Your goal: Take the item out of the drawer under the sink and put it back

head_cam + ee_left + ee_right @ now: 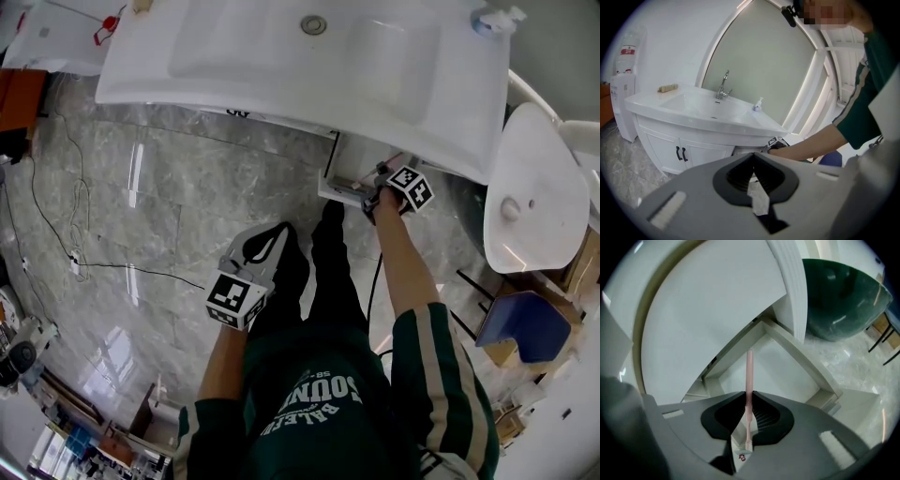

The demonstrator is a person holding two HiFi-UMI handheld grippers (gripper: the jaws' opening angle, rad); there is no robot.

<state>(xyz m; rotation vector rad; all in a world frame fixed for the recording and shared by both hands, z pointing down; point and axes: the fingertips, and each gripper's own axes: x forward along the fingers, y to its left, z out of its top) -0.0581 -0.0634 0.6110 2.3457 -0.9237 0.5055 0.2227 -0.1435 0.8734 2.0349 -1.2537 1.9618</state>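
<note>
Your right claw (749, 401) pinches a thin pink stick (749, 371), possibly a toothbrush handle. Its long axis runs straight out from the jaws, down toward the open drawer (801, 359) just below. Your left claw (752, 161), closed and empty, hangs well away from the drawer.

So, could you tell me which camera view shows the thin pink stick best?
The right gripper view: the pink stick stands clamped in the right tongs over the open drawer. In the head view it is too small to tell; the left gripper view shows none of it.
</note>
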